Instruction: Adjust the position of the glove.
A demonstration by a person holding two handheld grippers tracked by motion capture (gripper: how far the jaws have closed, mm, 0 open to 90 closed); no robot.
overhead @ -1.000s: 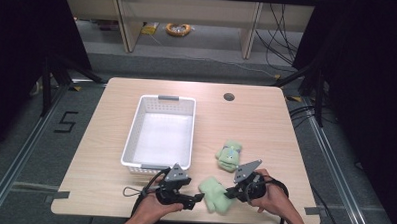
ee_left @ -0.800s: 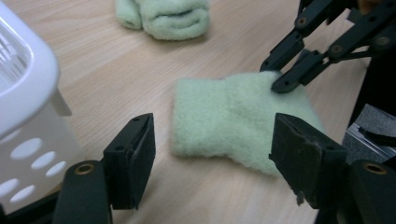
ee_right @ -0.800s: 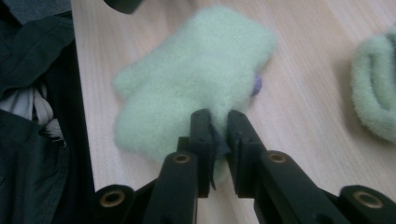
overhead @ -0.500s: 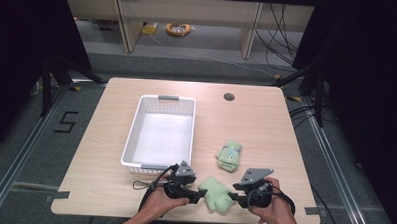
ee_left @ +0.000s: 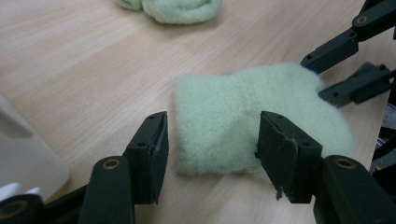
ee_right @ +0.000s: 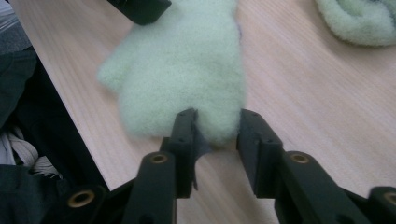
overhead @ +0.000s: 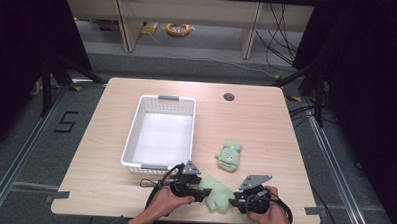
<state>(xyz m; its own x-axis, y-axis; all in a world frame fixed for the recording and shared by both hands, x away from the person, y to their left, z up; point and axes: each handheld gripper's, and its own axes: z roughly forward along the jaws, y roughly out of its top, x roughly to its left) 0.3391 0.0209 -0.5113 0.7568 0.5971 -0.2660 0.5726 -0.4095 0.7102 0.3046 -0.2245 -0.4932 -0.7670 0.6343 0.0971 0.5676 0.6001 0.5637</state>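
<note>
A pale green fuzzy mitten (overhead: 218, 194) lies flat near the table's front edge, between my two grippers. My left gripper (overhead: 203, 192) straddles its cuff end (ee_left: 233, 121). The jaws have just been closing; one pad touches the fleece and the other stands a little off it. My right gripper (overhead: 235, 197) faces it from the other side. Its jaws have also just been closing, and the mitten's rounded tip (ee_right: 217, 126) lies loosely between them. A second green mitten (overhead: 229, 155) lies farther back, apart from both grippers.
A white plastic basket (overhead: 159, 98) stands to the left of centre, its near wall close behind my left hand. The table's front edge (overhead: 182, 219) runs just under both hands. A dark cable hole (overhead: 229, 97) sits at the back.
The right gripper has dropped toward the front edge and come to the mitten's tip. The left gripper has slid right onto the cuff. Neither mitten has moved.
</note>
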